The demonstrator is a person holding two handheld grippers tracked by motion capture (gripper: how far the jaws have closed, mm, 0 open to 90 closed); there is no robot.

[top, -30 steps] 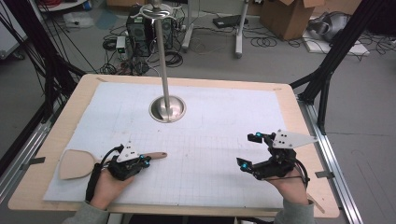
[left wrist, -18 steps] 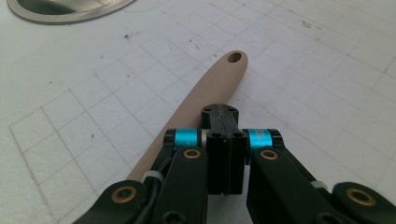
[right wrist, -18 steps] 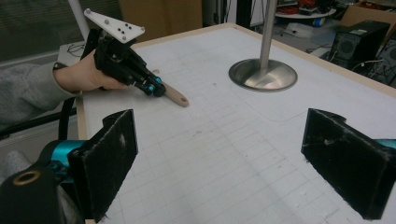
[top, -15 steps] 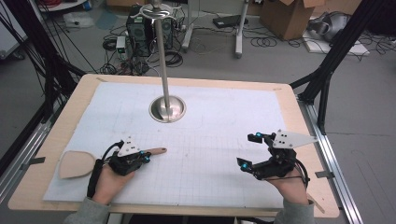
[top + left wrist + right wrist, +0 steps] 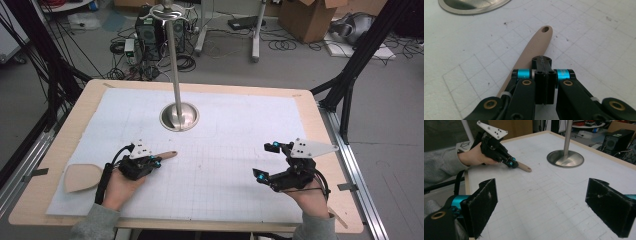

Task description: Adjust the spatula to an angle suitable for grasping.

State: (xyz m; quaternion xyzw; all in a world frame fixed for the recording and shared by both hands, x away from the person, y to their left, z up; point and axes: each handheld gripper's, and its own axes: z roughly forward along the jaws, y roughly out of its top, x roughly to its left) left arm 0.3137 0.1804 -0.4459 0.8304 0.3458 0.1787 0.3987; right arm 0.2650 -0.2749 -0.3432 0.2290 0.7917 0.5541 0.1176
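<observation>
tan spatula (image 5: 82, 176), white grid-lined mat (image 5: 235, 165), light wood tabletop (image 5: 330, 150), shiny silver stand (image 5: 179, 116), black tools with teal bits

Mat (image 5: 235, 150): on table (image 5: 320, 130).
Stand base (image 5: 179, 116): on mat, far centre.
Spatula (image 5: 80, 177): near-left, handle pointing right, under left gripper (image 5: 152, 162).
Right gripper (image 5: 267, 160): near-right, well apart from spatula.

The left gripper (image 5: 150, 163) has shifted slightly — drawn a little back along the wooden spatula (image 5: 85, 176) toward its blade, so more of the handle's holed end lies bare on the worktop (image 5: 240, 90).
</observation>
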